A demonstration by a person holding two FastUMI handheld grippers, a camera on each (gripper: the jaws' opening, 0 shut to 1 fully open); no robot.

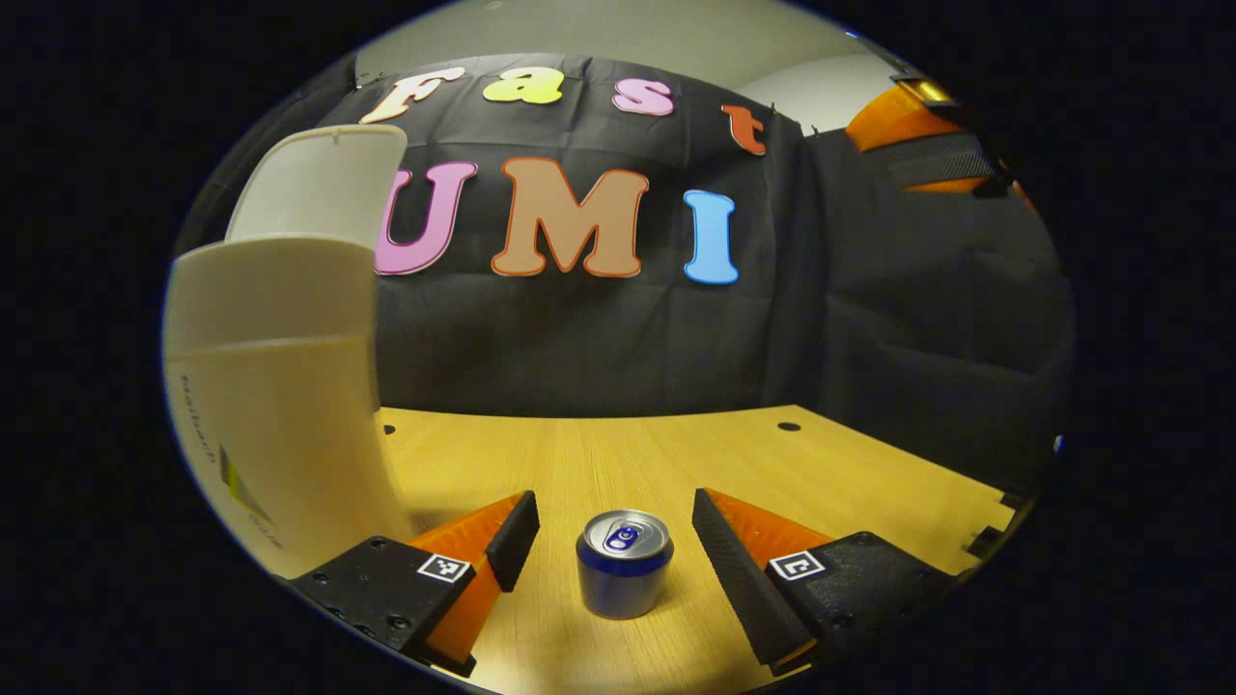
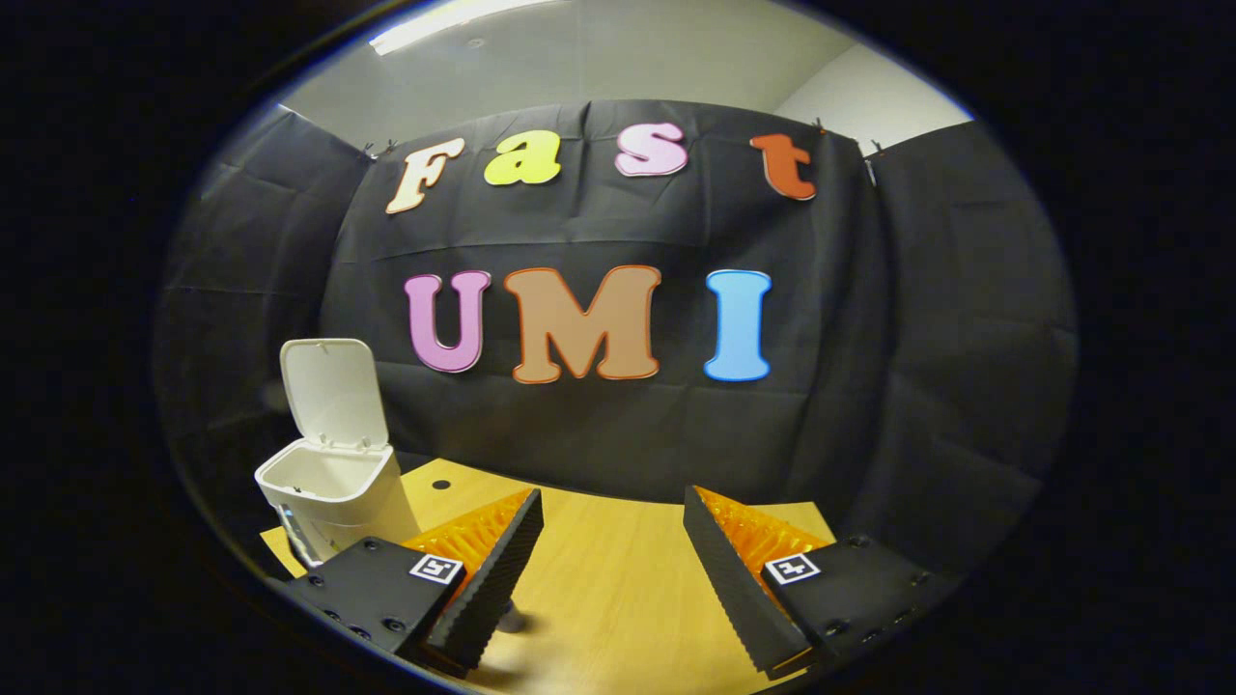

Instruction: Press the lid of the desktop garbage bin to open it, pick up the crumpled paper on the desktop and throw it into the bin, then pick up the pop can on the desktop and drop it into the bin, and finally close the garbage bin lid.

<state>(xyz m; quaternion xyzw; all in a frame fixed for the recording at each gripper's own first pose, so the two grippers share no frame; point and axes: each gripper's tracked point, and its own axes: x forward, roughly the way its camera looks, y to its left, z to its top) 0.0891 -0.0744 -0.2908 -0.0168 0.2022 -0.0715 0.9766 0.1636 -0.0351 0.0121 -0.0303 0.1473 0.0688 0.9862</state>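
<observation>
In the left gripper view, the left gripper (image 1: 610, 541) has its fingers spread wide over the wooden table (image 1: 599, 454). The pop can (image 1: 624, 564) stands upright on the table in the gap between them, touching neither finger. The white bin (image 1: 275, 386) rises close by on the left with its lid (image 1: 323, 179) tipped up and open. In the right gripper view, the right gripper (image 2: 613, 541) holds its fingers spread apart above the table (image 2: 618, 598), gripping nothing. The bin (image 2: 333, 492) stands farther off to the left near the table's edge, its lid (image 2: 333, 391) raised upright.
</observation>
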